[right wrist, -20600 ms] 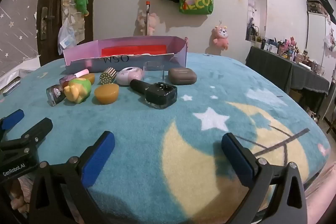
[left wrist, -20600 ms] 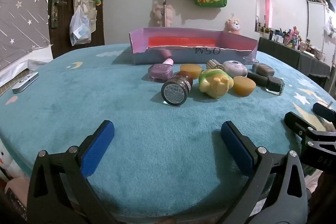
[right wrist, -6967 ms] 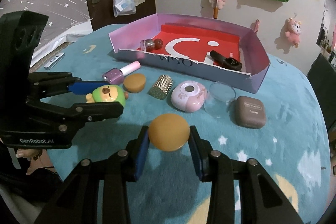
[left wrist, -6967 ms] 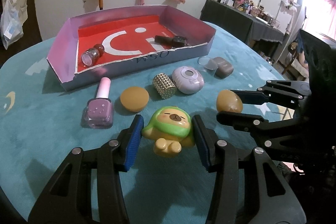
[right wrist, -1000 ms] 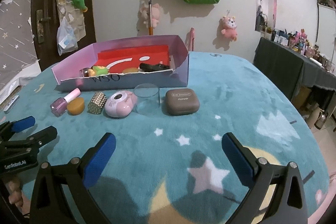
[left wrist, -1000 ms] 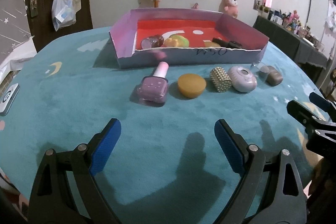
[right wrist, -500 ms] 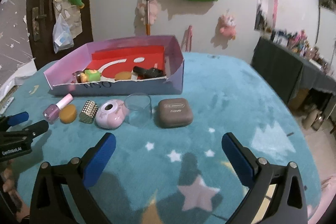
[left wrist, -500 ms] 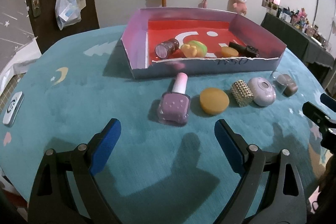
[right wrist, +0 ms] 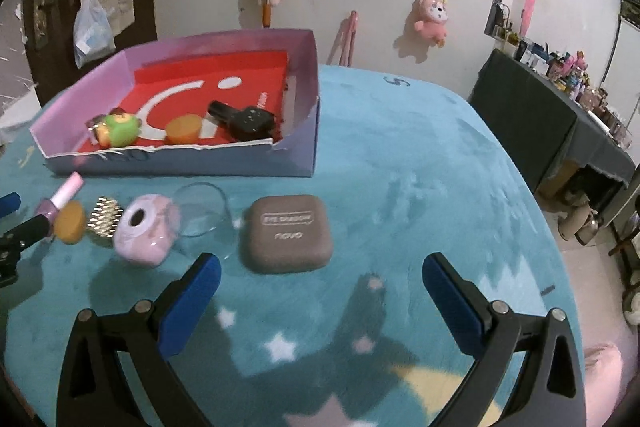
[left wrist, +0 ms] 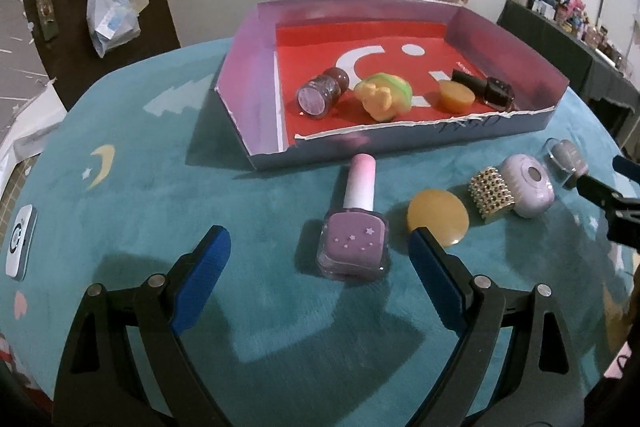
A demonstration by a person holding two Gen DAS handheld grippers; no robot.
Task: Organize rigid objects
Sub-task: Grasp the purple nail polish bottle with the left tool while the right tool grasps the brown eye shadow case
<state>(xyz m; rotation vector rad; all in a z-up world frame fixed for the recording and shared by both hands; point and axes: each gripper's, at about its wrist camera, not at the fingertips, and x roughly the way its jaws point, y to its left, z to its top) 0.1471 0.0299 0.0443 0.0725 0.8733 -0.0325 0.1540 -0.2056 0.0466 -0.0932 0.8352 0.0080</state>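
Observation:
My left gripper (left wrist: 320, 267) is open and empty, with a purple nail polish bottle (left wrist: 354, 239) lying just ahead between its fingers. Right of it lie an amber disc (left wrist: 438, 217), a gold studded cylinder (left wrist: 492, 197) and a lilac round case (left wrist: 528, 185). My right gripper (right wrist: 320, 291) is open and empty just short of a brown eyeshadow case (right wrist: 286, 233); a clear glass cup (right wrist: 202, 209) lies to its left. The red-floored box (left wrist: 256, 83) holds a glitter bottle (left wrist: 318, 95), a green-yellow toy (left wrist: 384, 97), another amber disc (left wrist: 456, 95) and a black bottle (left wrist: 486, 87).
The teal rug with moon and stars (right wrist: 420, 163) covers the round table. A small white device (left wrist: 18, 243) lies at the left edge. A dark side table with bottles (right wrist: 560, 99) stands far right. The right gripper's fingertip shows in the left wrist view (left wrist: 600, 191).
Both grippers have moved forward and lower toward the row of objects; the nail polish and the brown case now sit closer between the fingers. No object has moved.

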